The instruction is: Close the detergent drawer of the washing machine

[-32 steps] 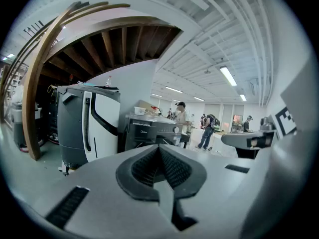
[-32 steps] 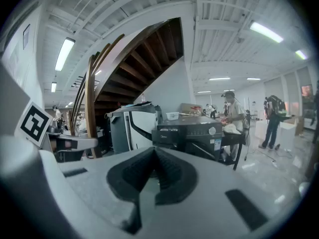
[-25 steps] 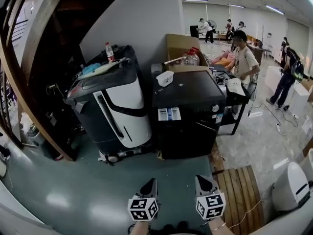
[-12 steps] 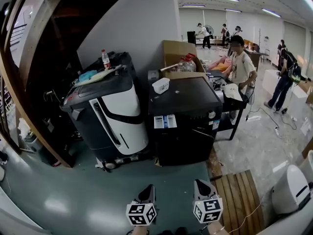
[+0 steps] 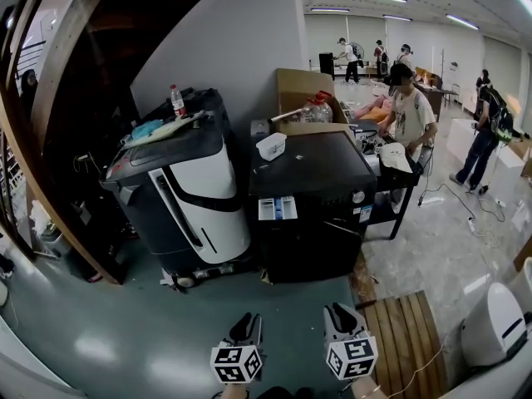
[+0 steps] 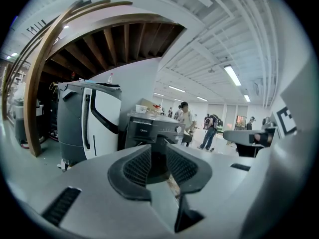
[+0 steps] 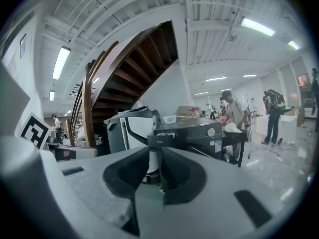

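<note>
The black washing machine [image 5: 320,223] stands in the middle distance on the grey floor. Its detergent drawer [image 5: 277,209], white and blue inside, sticks out of the front at the upper left. My left gripper [image 5: 243,322] and right gripper [image 5: 335,312] hover side by side at the picture's bottom edge, well short of the machine, pointing at it. Both sets of jaws are opening, with nothing between them. In the left gripper view the washing machine [image 6: 149,129] shows just over the left gripper [image 6: 158,152]. In the right gripper view the drawer [image 7: 164,141] lies straight beyond the right gripper [image 7: 155,156].
A tall grey-and-white machine [image 5: 191,189] stands left of the washer, under a wooden stair beam [image 5: 50,140]. A wooden pallet [image 5: 407,331] lies on the floor at right, a white appliance [image 5: 495,322] beyond it. A person [image 5: 407,110] stands by a black table behind the washer.
Both grippers' jaws have parted from shut. The grippers sit slightly lower in the head view, and the washer has shifted a little in the frame.
</note>
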Tool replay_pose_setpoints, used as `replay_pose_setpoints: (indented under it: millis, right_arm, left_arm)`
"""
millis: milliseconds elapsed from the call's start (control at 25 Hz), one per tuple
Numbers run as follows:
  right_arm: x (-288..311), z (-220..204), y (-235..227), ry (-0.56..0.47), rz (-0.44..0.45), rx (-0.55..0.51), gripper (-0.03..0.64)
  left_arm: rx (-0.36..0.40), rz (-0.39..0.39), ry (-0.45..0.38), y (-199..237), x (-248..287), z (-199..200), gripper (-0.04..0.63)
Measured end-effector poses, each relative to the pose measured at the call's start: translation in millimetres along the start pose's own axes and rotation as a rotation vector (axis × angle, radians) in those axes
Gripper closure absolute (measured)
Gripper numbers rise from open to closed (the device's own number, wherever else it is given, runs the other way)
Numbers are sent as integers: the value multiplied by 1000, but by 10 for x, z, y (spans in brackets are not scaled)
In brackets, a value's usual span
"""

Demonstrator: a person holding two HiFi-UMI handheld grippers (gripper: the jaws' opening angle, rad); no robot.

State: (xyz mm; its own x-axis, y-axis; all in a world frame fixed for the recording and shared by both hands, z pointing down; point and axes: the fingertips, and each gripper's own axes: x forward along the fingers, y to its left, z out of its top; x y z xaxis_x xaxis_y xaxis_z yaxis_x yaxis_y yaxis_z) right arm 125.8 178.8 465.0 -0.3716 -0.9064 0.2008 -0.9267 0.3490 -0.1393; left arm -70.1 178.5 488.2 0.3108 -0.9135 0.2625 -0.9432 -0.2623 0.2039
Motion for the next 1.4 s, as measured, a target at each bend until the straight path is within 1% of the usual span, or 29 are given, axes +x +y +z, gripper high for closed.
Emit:
replay_pose_setpoints:
  millis: [120,240,520,840,1120,1400]
  right_arm:
    - [6,-25,-61,13,-16,3,514]
    - [32,-56,-104,24,-24,17,492]
    - [174,-58,-144,37,-16,15,488]
    - [430,-50,-289,62,-51,5,488]
    - [787,6,-341,66,-57,-3,488]
    - [1284,70,-465,81,-77,4,489]
  left_arm:
    - [-1,4,1,-21,12,-17,486]
    - [-6,8,4,-6,21,-41,471]
    - [-10,24,8,87,127,-30,464]
    - [-12,28,15,228,418,26,454]
    - [-22,27,21,391,740,91,451]
    - [-29,23,38,637,1172,201,448]
